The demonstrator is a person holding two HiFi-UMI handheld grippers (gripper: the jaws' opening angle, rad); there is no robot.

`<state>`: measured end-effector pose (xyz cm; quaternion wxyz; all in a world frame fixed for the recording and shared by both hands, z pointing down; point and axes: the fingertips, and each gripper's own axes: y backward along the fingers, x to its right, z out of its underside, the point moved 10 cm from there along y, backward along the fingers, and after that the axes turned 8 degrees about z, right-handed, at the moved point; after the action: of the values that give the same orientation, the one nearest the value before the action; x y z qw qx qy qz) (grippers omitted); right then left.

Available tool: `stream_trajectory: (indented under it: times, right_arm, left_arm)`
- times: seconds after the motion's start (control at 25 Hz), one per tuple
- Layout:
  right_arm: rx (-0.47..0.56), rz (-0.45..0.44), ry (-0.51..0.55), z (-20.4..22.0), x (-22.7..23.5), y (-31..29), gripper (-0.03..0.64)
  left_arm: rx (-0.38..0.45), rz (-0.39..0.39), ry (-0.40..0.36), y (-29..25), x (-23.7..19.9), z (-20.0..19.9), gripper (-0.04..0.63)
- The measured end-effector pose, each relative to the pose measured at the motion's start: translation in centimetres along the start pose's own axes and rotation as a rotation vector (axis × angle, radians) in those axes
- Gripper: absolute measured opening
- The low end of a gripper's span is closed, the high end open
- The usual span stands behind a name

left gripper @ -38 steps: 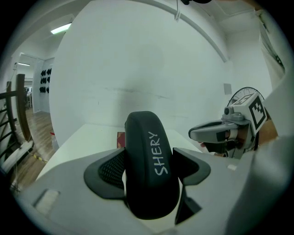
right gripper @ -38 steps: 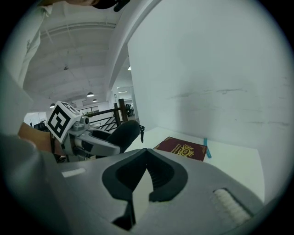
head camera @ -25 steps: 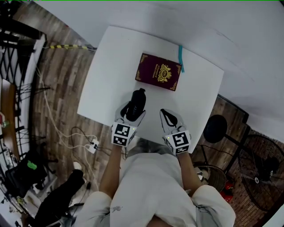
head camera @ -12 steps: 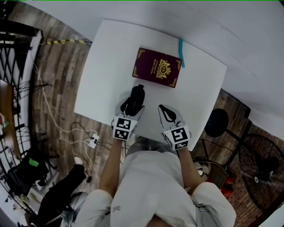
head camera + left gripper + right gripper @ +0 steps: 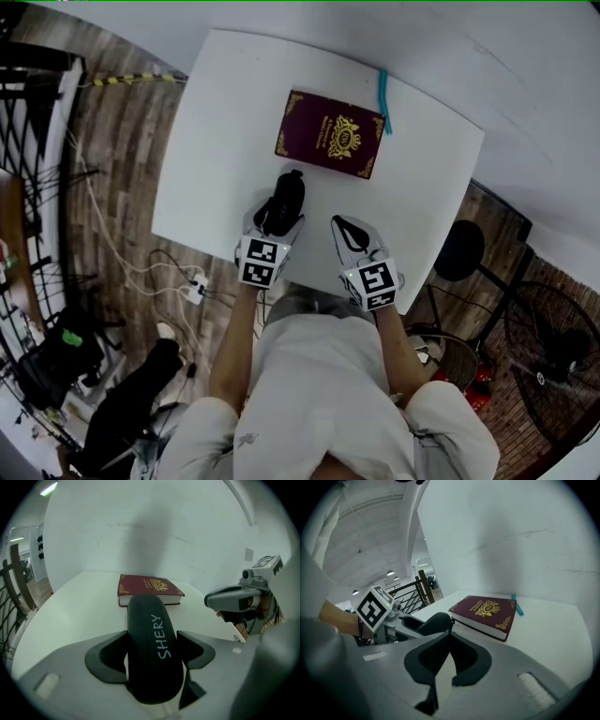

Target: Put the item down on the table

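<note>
White table (image 5: 216,141) bears a maroon book (image 5: 330,146); left gripper (image 5: 277,217) clasps the black case (image 5: 152,653), apparently not yet set down; right gripper (image 5: 449,639) closed, empty; next: lower, release.

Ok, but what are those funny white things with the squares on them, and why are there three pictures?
They are tongs that a person holds, one pair in each hand. The cubes with squares are part of them. One picture comes from a camera on the person's head, looking down. The other two come from little cameras riding on each pair of tongs. On the white table lies a dark red book with gold decoration. Beside it is a thin teal thing, maybe a pen. The left tongs squeeze a black case with white letters on it. The right tongs are closed on nothing.
</note>
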<state>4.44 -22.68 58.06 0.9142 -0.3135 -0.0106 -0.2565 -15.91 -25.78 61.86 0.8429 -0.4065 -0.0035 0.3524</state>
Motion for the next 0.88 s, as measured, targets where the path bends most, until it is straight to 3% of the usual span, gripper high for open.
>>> stream_trajectory:
  times: [0.88]
  right_arm:
    - [-0.022,-0.017,-0.01,0.8,0.6,-0.6,0.005]
  left_arm:
    - [-0.04,-0.023,0.001,-1.4,0.3,0.0,0.362]
